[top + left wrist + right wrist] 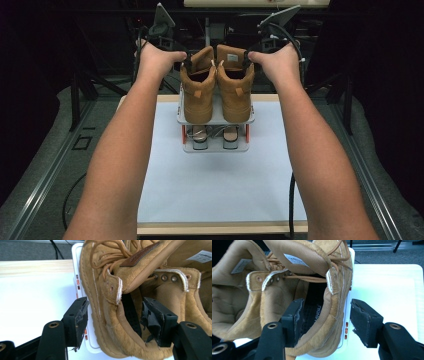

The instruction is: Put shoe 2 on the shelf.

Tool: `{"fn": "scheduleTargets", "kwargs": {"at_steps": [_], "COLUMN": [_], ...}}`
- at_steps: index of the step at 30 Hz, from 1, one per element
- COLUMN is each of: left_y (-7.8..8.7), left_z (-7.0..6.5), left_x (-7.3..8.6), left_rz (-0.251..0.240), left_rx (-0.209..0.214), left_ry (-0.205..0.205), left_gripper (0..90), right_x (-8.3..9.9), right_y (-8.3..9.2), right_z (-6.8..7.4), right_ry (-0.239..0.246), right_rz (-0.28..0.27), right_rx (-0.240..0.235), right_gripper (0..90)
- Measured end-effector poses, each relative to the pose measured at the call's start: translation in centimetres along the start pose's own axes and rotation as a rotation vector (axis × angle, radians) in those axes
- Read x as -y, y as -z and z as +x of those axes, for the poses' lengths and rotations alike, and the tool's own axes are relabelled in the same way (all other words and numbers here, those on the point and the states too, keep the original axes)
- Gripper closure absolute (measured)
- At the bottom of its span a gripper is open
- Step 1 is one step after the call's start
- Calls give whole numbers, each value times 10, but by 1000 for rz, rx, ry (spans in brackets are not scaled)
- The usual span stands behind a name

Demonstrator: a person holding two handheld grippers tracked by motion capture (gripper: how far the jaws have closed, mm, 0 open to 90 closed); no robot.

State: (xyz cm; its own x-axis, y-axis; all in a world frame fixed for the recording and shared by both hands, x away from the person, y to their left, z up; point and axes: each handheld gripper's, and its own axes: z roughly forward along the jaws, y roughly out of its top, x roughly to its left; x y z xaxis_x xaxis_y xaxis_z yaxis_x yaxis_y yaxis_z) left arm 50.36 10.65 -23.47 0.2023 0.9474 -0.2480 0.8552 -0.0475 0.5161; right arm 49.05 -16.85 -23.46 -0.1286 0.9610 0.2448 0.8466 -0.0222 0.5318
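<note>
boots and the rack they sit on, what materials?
Left boot and right boot: tan suede or nubuck by the look, matte and napped, with woven fabric lining, metal eyelets and cord laces. Shoe rack: its shelves look like pale moulded plastic, smooth with rounded edges; orange-red posts, material unclear.

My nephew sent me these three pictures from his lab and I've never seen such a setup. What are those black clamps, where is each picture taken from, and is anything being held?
A person holds a hand tool with two black jaws in each hand: the left gripper and the right gripper. The high view looks down from above the person's side of the table. The other two pictures come from cameras riding on each gripper, looking along its jaws.

On the table stands a small two-level shoe rack. Two tan boots sit on its top level, and another pair of shoes sits below.

Each gripper straddles the outer collar of one boot, the left boot and the right boot, one jaw inside and one outside. The jaws stand open, not pressing, so nothing is held.
</note>
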Motion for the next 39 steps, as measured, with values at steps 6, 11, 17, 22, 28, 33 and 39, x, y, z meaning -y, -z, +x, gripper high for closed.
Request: {"fn": "scheduleTargets", "kwargs": {"at_steps": [6,11,17,22,28,33,39], "left_y": [9,15,20,21,14,7,0], "left_z": [2,6,18,25,39,49,58], "left_x": [2,5,11,15,27,36,50], "left_rz": [0,1,-12,-14,-26,-20,-31], "left_rx": [6,6,13,18,15,20,51], "left_ry": [-5,-12,-2,-12,-13,-11,-5], "left_gripper": [381,382,382,381,383,383,384], "right_x": [0,2,10,15,23,30,44], "right_y": [9,14,14,14,14,9,-4], "right_z": [-5,-15,-34,-47,-55,-59,-67], "right_ry": [-5,-3,-16,-23,-8,-2,25], "right_rz": [-9,2,-7,-5,-14,-18,-6], "right_rx": [0,12,31,45,48,48,55], "right_gripper": [438,438,439,438,439,438,438]}}
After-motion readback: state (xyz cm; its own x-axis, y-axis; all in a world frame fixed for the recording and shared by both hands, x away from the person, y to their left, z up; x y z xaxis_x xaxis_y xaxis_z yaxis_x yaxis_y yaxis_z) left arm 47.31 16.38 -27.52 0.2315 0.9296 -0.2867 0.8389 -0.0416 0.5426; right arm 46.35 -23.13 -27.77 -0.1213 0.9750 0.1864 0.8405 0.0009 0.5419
